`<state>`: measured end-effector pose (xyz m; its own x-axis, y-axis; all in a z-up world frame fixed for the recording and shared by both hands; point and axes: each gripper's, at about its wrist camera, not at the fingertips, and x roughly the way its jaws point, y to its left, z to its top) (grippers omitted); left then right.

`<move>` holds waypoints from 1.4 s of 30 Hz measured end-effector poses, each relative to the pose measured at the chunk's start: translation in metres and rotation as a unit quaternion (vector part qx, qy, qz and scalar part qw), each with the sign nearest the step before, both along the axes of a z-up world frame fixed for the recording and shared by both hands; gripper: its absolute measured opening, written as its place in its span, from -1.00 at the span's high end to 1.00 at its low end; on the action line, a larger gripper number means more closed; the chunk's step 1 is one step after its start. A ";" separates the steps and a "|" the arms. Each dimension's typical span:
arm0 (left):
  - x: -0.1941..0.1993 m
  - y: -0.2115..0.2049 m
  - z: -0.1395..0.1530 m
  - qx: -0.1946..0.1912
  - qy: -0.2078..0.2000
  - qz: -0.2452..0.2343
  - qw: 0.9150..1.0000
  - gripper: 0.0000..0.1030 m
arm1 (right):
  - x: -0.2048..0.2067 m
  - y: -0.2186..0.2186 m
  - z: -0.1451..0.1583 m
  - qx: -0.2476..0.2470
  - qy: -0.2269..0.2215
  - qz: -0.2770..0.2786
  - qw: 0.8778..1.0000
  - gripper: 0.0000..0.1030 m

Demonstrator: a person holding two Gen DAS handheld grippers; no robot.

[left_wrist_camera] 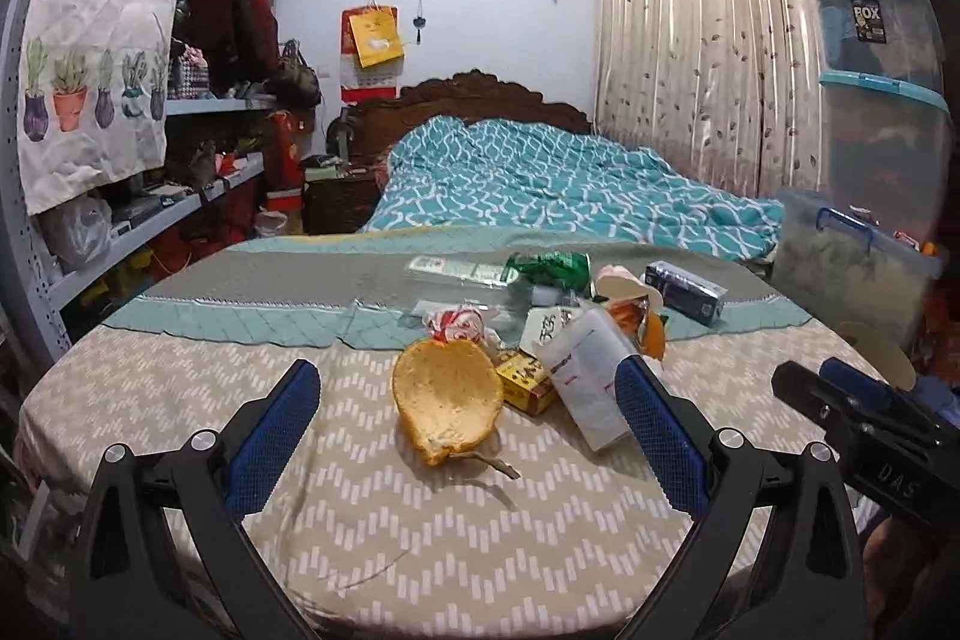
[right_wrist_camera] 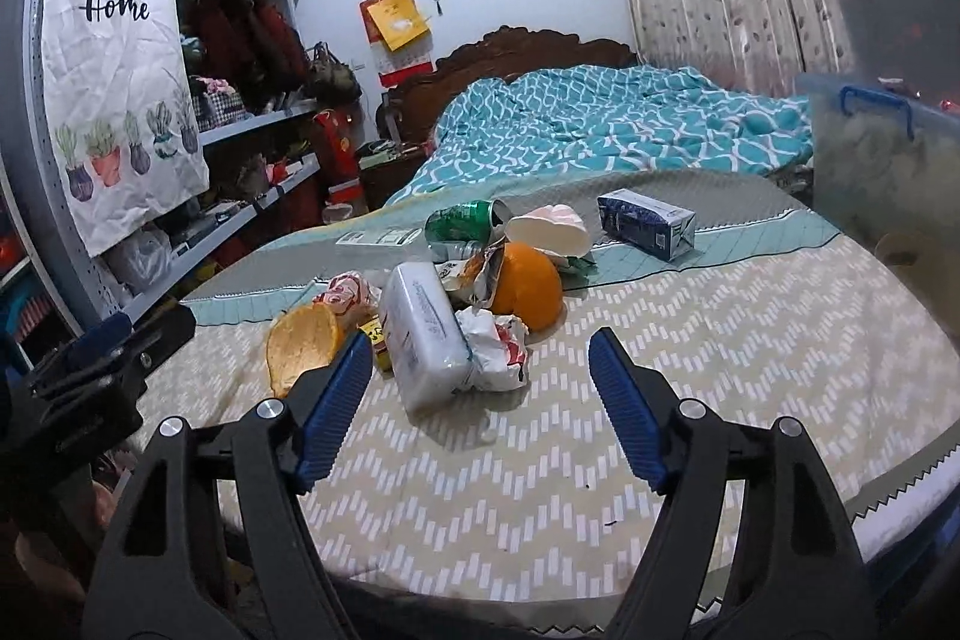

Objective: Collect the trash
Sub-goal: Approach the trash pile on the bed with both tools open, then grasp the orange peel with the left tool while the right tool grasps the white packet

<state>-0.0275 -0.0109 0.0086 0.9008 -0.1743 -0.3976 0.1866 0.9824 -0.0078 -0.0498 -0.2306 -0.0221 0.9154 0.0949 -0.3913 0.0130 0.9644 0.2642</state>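
1. On the tabletop (left_wrist_camera: 180, 418), under a chevron-patterned cloth, a heap of trash lies bunched together: a hollow citrus peel half (left_wrist_camera: 447, 397), a white tissue pack (right_wrist_camera: 423, 334), a crumpled white wrapper (right_wrist_camera: 495, 349), an orange (right_wrist_camera: 528, 289), a dented green can (right_wrist_camera: 465, 223) and a blue carton (right_wrist_camera: 648, 223).
2. Both tools hover in front of the heap, touching nothing.
3. Left gripper (left_wrist_camera: 468, 436): fingers spread wide, empty, around the peel half.
4. Right gripper (right_wrist_camera: 480, 400): fingers wide, empty, facing the tissue pack.
5. Collection looks barely begun; every piece seems still to be gathered, and no bin is visible.
6. Readable writing: "Home" on a hanging cloth (left_wrist_camera: 102, 40); "BOX" on a storage tub (left_wrist_camera: 870, 22). Packaging print is too blurred.
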 end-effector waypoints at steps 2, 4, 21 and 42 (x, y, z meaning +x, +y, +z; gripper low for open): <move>0.003 0.000 -0.003 0.001 0.012 -0.003 1.000 -0.83 | 0.000 0.000 -0.003 0.001 0.005 0.004 1.000 -0.46; 0.005 0.000 -0.006 0.003 0.019 -0.002 1.000 -0.83 | 0.001 0.000 -0.005 0.002 0.007 0.007 1.000 -0.46; 0.013 0.006 -0.014 0.005 0.039 0.009 0.999 -0.83 | 0.004 0.007 -0.007 0.002 0.013 0.022 1.000 -0.45; 0.037 0.028 -0.014 0.001 0.070 0.050 0.996 -0.83 | 0.012 0.019 -0.014 0.002 0.030 0.070 0.997 0.24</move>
<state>0.0098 0.0171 -0.0056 0.8492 -0.0860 -0.5211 0.0856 0.9960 -0.0249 -0.0376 -0.2121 -0.0357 0.8678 0.2208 -0.4452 -0.1050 0.9571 0.2700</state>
